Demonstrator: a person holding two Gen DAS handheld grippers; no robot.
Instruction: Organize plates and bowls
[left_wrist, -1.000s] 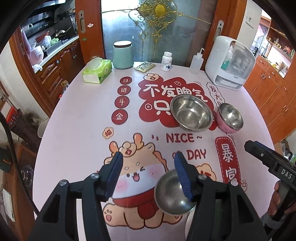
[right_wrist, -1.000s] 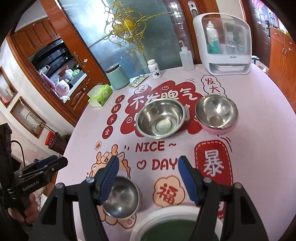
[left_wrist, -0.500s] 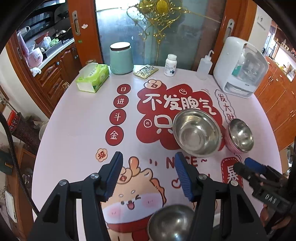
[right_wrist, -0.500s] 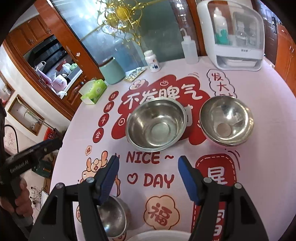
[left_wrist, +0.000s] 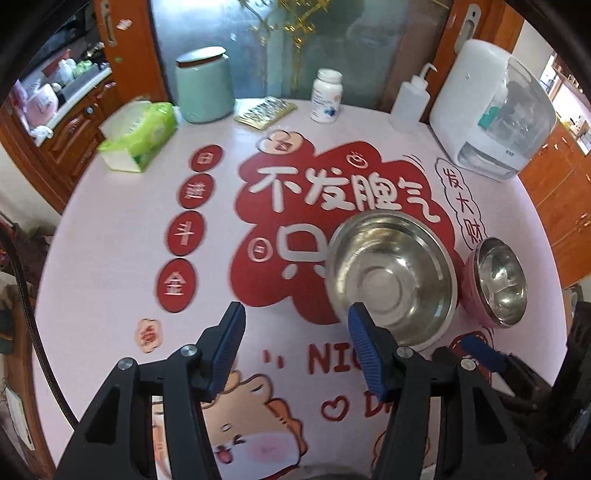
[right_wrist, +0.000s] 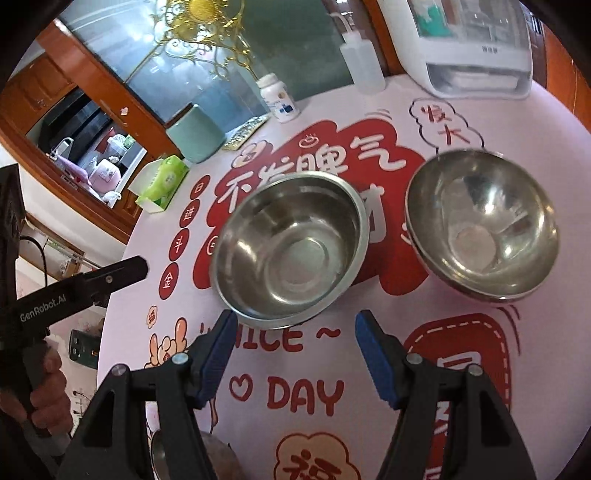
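A large steel bowl (left_wrist: 391, 277) (right_wrist: 291, 251) stands mid-table. To its right a smaller steel bowl with a pink outside (left_wrist: 496, 282) (right_wrist: 480, 225) stands upright. My left gripper (left_wrist: 295, 343) is open and empty, its right finger just in front of the large bowl's near rim. My right gripper (right_wrist: 293, 350) is open and empty, just short of the large bowl's near rim. A small steel bowl (right_wrist: 159, 456) peeks out low in the right wrist view, behind the left finger.
The pink printed tablecloth (left_wrist: 110, 258) covers a round table. At the back stand a tissue pack (left_wrist: 138, 134), a mint canister (left_wrist: 205, 85), a pill bottle (left_wrist: 327, 96), a squeeze bottle (left_wrist: 410, 101) and a white appliance (left_wrist: 495, 110). Wooden cabinets surround the table.
Both grippers have moved forward toward the large bowl. The small steel bowl and the green plate near the front edge have slipped down out of view. Both grippers stay open.
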